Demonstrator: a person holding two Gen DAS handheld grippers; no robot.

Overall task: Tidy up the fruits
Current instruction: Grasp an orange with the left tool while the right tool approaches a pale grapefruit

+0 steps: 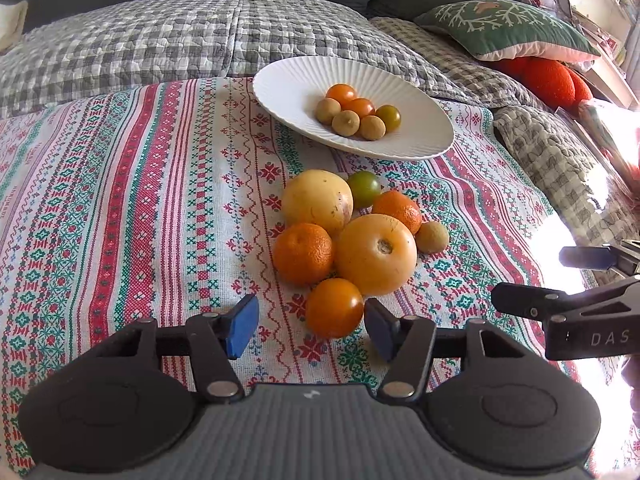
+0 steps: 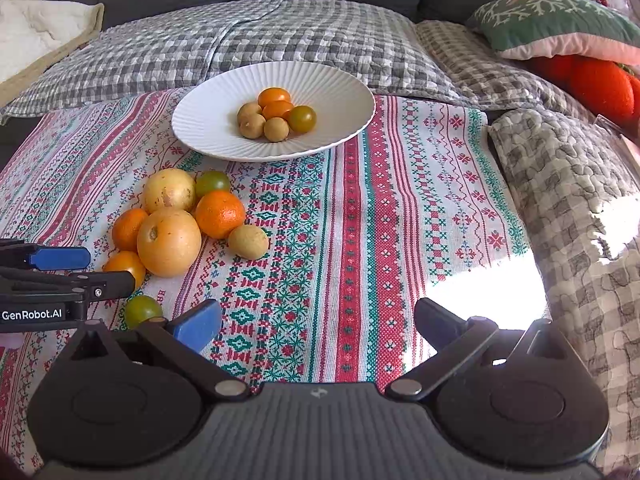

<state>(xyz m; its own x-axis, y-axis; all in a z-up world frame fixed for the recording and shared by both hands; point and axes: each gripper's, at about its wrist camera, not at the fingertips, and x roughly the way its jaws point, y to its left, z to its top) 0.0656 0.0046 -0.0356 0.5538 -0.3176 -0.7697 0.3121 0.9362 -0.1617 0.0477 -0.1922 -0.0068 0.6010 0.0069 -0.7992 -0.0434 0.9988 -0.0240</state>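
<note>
My left gripper (image 1: 310, 322) hovers low over the patterned cloth. An orange cherry tomato (image 1: 334, 308) sits between its blue pads: the right pad is at the tomato's side and the left pad stands apart from it. Just beyond lies a pile of two big yellow fruits (image 1: 376, 254), two mandarins (image 1: 303, 254), a green tomato (image 1: 364, 189) and a small brown fruit (image 1: 432, 236). The white ribbed plate (image 1: 280, 80) behind holds several small tomatoes and brown fruits. My right gripper (image 2: 316, 314) is open over bare cloth, right of the pile. Another green tomato (image 2: 142, 310) lies by its left finger.
The patterned cloth (image 2: 360, 220) covers a sofa seat with grey checked quilts (image 2: 240, 36) behind and to the right. A green cushion (image 2: 560, 24) and red plush items (image 2: 600, 84) sit at the far right. Bright sunlight washes out the cloth's right edge.
</note>
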